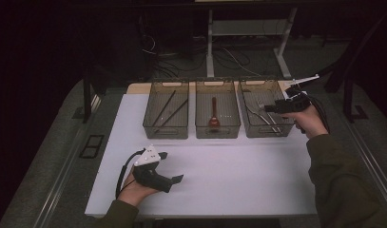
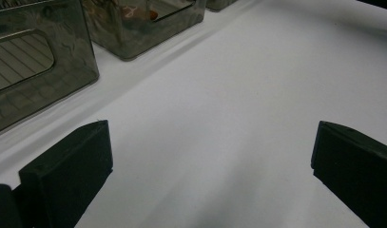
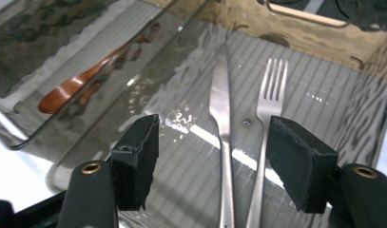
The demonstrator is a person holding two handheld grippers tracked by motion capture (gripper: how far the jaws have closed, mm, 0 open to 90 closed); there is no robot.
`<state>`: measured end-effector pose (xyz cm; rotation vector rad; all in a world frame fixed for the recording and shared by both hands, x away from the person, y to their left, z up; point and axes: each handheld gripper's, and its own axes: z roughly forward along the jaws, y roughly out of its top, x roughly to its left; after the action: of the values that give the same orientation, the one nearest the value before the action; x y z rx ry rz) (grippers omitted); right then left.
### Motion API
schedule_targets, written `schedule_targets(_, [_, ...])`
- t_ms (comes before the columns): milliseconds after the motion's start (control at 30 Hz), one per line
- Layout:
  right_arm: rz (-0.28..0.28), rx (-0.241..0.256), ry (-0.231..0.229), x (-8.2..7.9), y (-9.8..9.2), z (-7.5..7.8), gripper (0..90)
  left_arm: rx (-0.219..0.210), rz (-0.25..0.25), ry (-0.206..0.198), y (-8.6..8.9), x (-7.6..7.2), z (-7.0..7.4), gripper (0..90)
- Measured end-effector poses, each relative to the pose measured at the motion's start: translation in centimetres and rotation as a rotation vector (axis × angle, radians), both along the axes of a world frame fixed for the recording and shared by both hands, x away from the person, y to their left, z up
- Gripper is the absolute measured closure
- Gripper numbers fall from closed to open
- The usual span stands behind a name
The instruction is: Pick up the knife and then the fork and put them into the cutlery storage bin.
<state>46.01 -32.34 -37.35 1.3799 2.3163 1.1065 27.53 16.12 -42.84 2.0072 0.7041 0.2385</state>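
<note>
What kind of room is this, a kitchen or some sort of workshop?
Most likely a lab or test room, not a kitchen. A person holds a claw over a bare white table; cutlery sits sorted in three clear bins; cables trail across the dark floor behind.

A steel knife (image 3: 223, 128) and fork (image 3: 267, 118) lie flat, side by side, in the smoky bin (image 3: 324, 42), handles parallel.

I see a wooden spoon (image 1: 214, 114) in the middle bin (image 1: 217, 130), two dark sticks (image 1: 168, 112) in the left bin (image 1: 165, 130), all on the white bench (image 1: 229, 175).
</note>
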Motion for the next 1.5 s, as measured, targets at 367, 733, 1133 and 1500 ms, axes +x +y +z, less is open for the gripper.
schedule_targets(367, [0.037,0.059,-0.09,-2.4,0.9,0.8,29.4,-0.003,-0.004,0.004,0.2,0.0,-0.1,0.0])
schedule_targets(733, [0.052,0.088,-0.153,-5.3,0.7,0.7,26.0,-0.01,-0.008,0.014,0.4,0.0,-0.1,0.0])
schedule_targets(1133, [0.074,0.091,-0.189,-9.1,0.3,-0.2,22.1,-0.011,-0.015,0.009,0.2,-0.1,-0.1,0.0])
schedule_targets(1500, [0.11,0.094,-0.202,-12.3,1.5,-1.2,19.1,-0.013,-0.017,0.006,0.2,-0.2,-0.1,0.0])
